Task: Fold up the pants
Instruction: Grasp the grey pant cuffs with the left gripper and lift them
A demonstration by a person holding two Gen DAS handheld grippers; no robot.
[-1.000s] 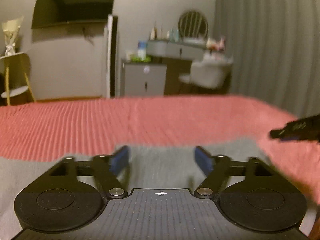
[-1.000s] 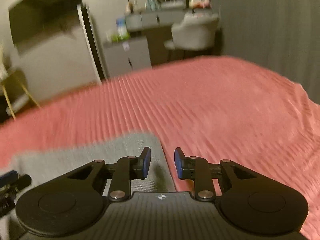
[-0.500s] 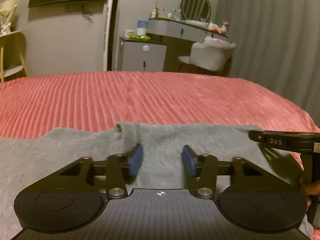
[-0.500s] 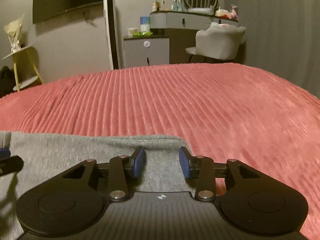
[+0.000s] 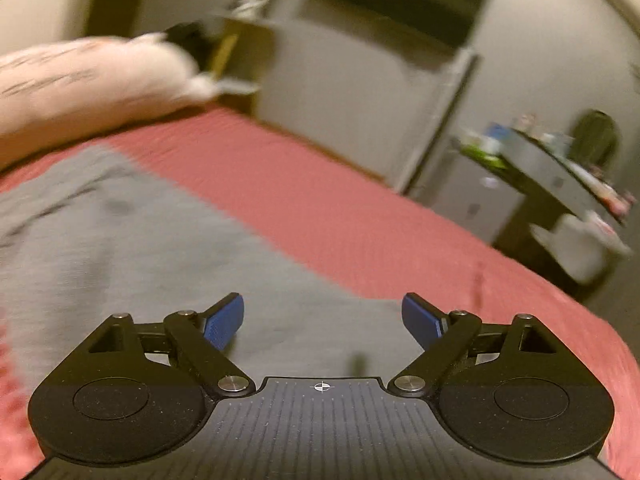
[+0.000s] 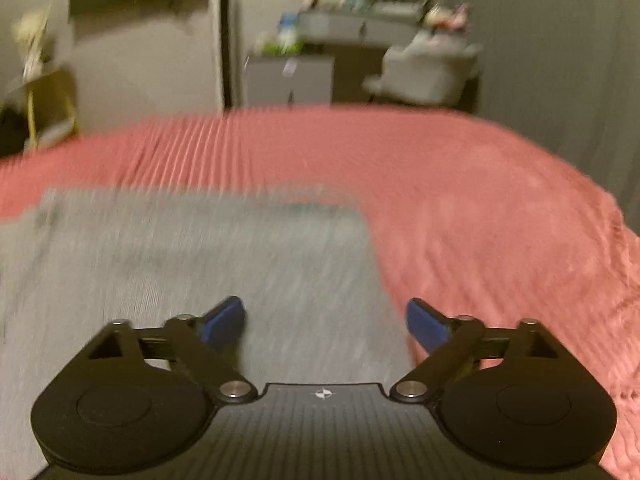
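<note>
Red ribbed bedspread [image 6: 460, 200] is covered by grey pants [image 6: 200, 264].
Left gripper [image 5: 322, 322] and right gripper [image 6: 325, 324] are seen opening wide above the pants, nothing pinched.

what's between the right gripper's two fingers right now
Only the gray pants, lying flat on the red bedspread below. The right gripper is opening with nothing pinched, as the right wrist view shows.

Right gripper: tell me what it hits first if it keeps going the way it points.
Most likely the gray pants lying on the red bedspread. The right gripper, its jaws opening with nothing between them, aims down at the cloth near its right edge; blur leaves depth unclear.
</note>
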